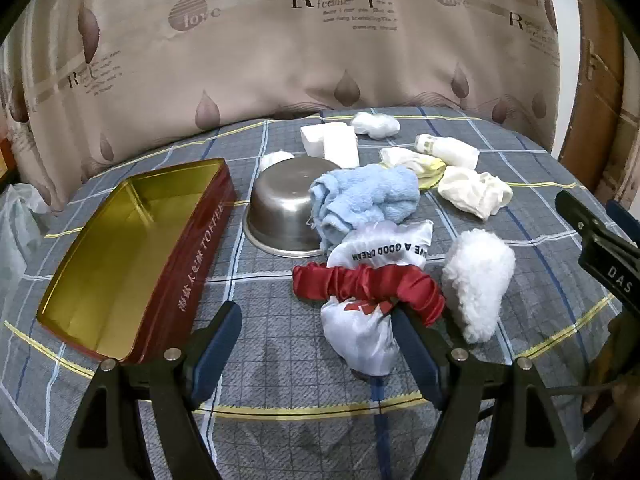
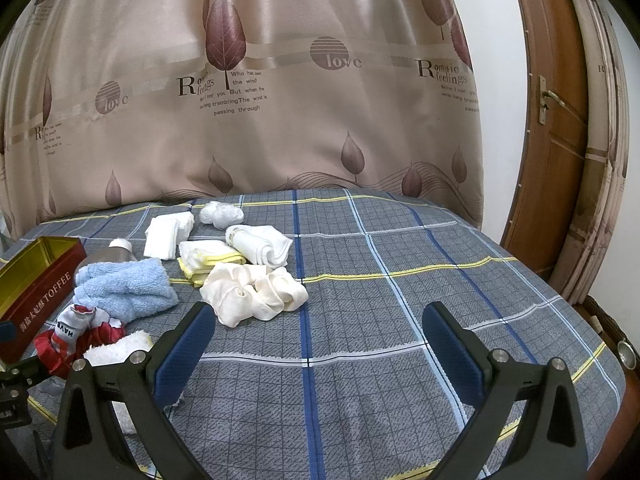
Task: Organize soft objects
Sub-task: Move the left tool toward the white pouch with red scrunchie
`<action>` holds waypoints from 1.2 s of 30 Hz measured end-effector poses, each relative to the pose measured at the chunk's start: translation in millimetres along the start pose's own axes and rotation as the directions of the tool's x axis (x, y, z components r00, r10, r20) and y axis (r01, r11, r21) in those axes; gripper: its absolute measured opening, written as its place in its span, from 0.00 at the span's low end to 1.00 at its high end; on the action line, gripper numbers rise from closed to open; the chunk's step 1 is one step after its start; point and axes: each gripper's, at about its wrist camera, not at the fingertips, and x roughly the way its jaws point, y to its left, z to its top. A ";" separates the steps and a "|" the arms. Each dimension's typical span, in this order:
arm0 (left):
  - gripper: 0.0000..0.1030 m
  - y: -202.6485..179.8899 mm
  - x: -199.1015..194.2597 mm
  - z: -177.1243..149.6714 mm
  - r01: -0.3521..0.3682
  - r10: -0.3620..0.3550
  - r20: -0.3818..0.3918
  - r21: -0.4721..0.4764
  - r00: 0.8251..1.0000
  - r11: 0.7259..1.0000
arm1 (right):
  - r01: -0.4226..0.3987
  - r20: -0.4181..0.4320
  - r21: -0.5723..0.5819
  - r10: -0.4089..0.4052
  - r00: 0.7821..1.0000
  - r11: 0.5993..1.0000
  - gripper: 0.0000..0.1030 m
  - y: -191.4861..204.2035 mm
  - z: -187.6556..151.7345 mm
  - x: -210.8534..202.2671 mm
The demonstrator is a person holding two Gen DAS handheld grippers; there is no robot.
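Observation:
My left gripper is open and points down at the plaid cloth. Its right finger touches a white printed satin pouch with a red scrunchie lying across it. A white fluffy piece lies just right of them. Behind are a blue towel, a cream scrunchie, rolled white socks and a yellow-edged cloth. An open red toffee tin with a gold inside stands at the left. My right gripper is open over bare cloth, with the cream scrunchie just ahead of its left finger.
An upturned steel bowl sits between the tin and the towel. White folded squares and a white wad lie at the back. A leaf-print curtain hangs behind the table, and a wooden door is at the right.

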 end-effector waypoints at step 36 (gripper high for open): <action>0.77 -2.5 -48.7 -7.3 0.072 -0.074 0.022 0.109 0.997 0.991 | -0.002 -0.004 0.004 0.002 1.000 1.000 1.00 -1.0 -0.1 1.2</action>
